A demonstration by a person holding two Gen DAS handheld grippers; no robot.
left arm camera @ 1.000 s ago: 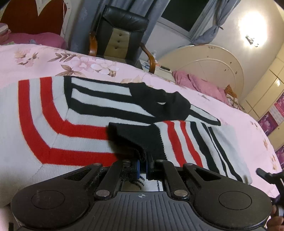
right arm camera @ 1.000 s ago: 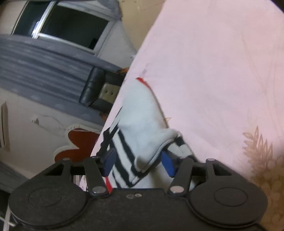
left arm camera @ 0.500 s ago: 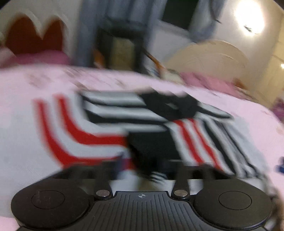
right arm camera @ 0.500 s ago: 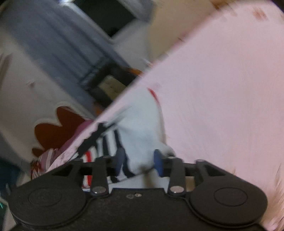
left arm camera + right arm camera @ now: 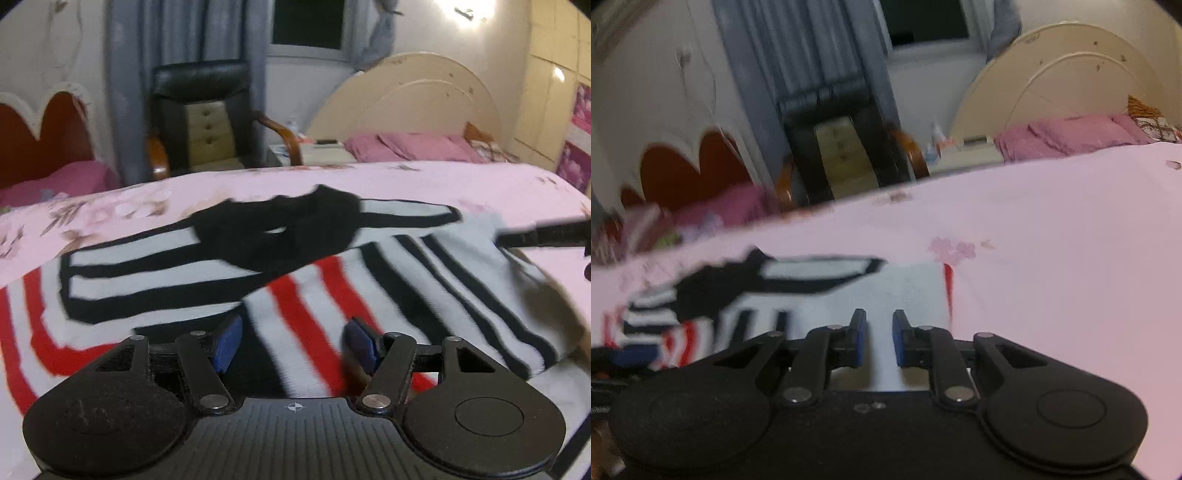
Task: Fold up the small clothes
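The left gripper (image 5: 291, 341) has its jaws wide apart, holding nothing, right over the striped sweater (image 5: 295, 280). The right gripper (image 5: 874, 336) has its jaws a little apart, empty too. The sweater lies on the pink bed (image 5: 424, 181). It looks soft, light and floppy, so pinch an edge or corner. No writing can be read.

The white, red and black striped knitted sweater (image 5: 332, 280) is soft matt cloth. The pink floral bedsheet (image 5: 1052, 236) under it is smooth matt fabric. The matt black plastic left gripper (image 5: 291, 343) has ribbed housing, blue pads and shiny metal pivot pins. The black armchair (image 5: 201, 110) is glossy leather with polished brown wooden armrests.
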